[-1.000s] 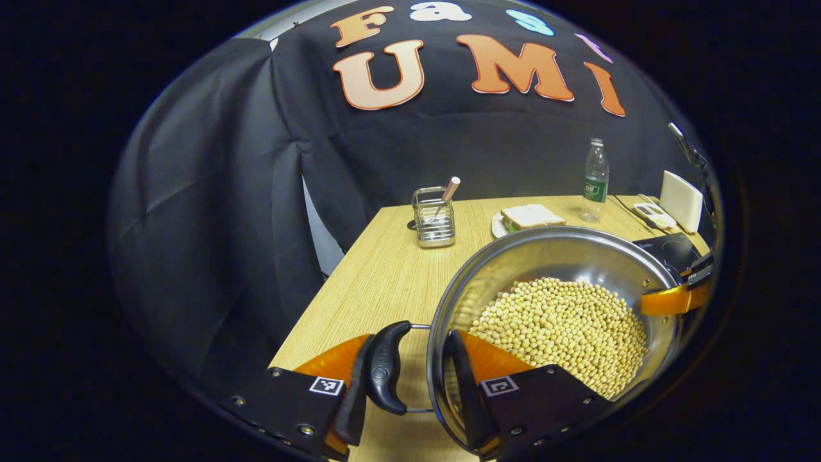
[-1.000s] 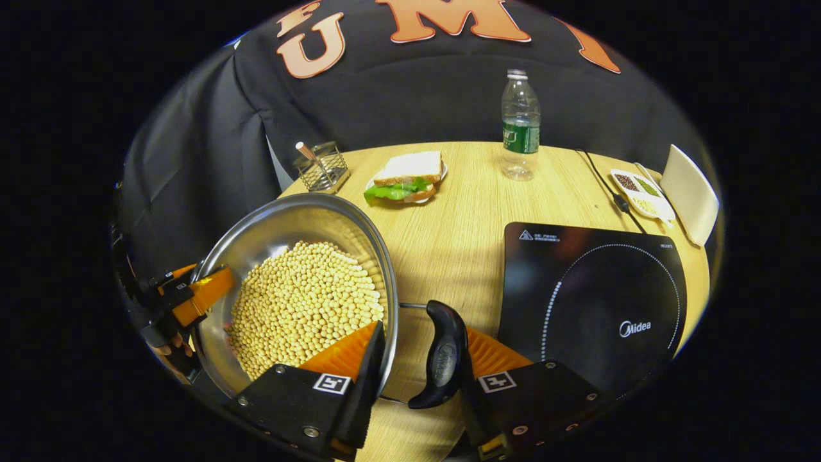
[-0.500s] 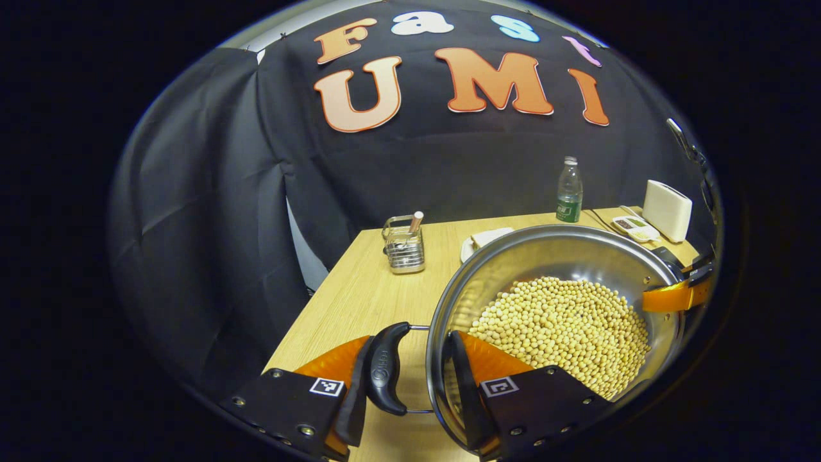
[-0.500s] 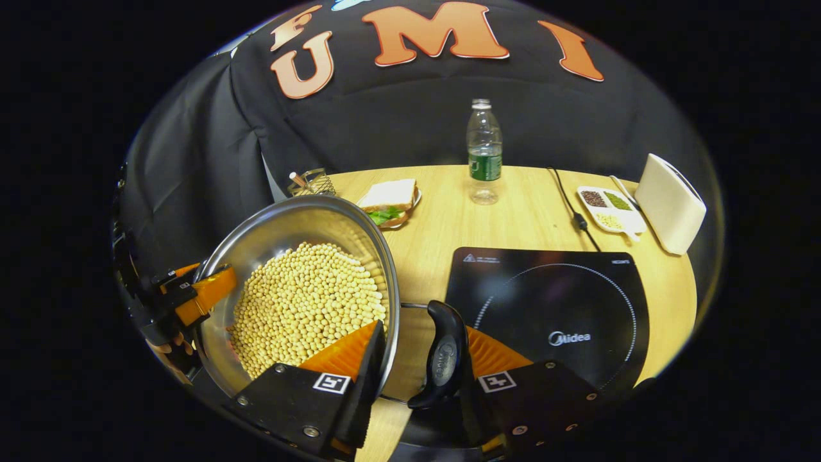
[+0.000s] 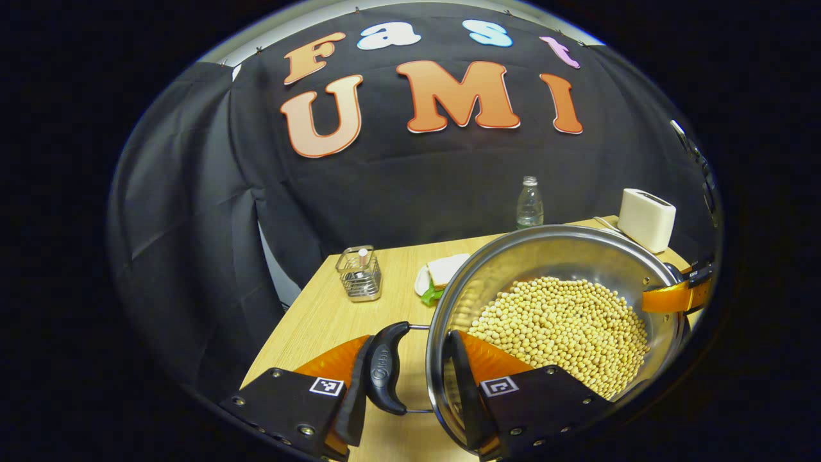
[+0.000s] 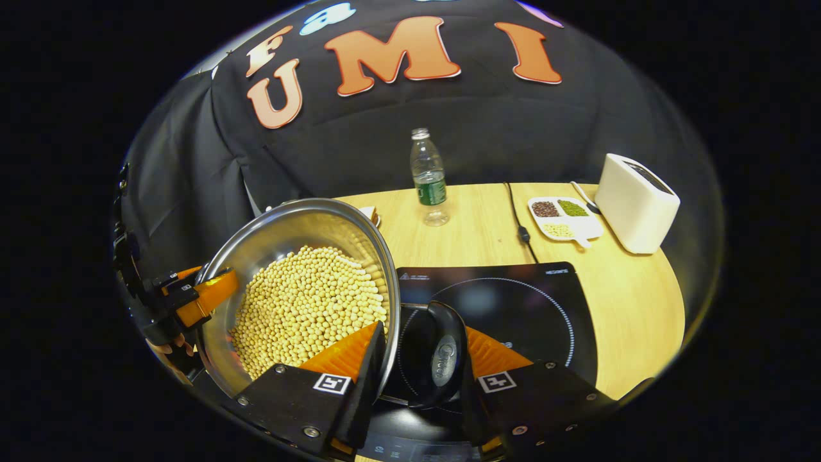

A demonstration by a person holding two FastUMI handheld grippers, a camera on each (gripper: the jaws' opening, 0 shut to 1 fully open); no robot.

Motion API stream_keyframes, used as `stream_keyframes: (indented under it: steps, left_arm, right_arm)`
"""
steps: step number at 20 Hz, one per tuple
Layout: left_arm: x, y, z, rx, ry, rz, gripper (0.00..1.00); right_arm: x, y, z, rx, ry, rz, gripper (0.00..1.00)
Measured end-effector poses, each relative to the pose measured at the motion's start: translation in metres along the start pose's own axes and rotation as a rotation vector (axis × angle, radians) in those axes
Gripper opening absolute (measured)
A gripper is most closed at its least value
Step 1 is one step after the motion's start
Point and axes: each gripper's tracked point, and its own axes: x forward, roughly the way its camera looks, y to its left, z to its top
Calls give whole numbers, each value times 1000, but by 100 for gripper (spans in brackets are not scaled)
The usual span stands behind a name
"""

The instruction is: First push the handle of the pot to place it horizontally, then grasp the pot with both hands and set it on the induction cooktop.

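A steel pot (image 5: pixel 564 253) full of soybeans (image 5: pixel 558 321) hangs in the air between both grippers. My left gripper (image 5: pixel 410 346) is shut on the pot's black side handle (image 5: pixel 383 369), one finger outside the handle and the other inside the pot wall. My right gripper (image 6: pixel 420 340) is shut the same way on the opposite handle (image 6: pixel 442 353). The black induction cooktop (image 6: pixel 513 301) lies under that handle and to the pot's (image 6: pixel 288 231) right. Across the pot I see the right gripper (image 5: pixel 673 298) in the left gripper view and the left gripper (image 6: pixel 199 295) in the right gripper view.
On the wooden table (image 6: pixel 628 301) stand a water bottle (image 6: pixel 428 176), a white box-shaped appliance (image 6: pixel 635 202), a divided tray of beans (image 6: pixel 564 218) and the cooktop's cable (image 6: pixel 516 218). A sandwich on a plate (image 5: pixel 442 273) and a wire holder (image 5: pixel 360 274) sit at the far left.
Both grippers have carried the pot to the right, toward the cooktop. The right handle now hangs over the cooktop's near left part. Both grips are unchanged.
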Motion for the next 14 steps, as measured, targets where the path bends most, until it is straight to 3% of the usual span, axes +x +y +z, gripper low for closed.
stream_keyframes:
  steps: [6, 14]
  left_arm:
    - [0, -61, 29, 25, -39, -53, 62]
    - [13, -138, 34, 49, -35, -119, 62]
  right_arm:
    - [-18, -56, 13, 44, -50, -39, 58]
    - [-27, -125, 9, 87, -69, -91, 58]
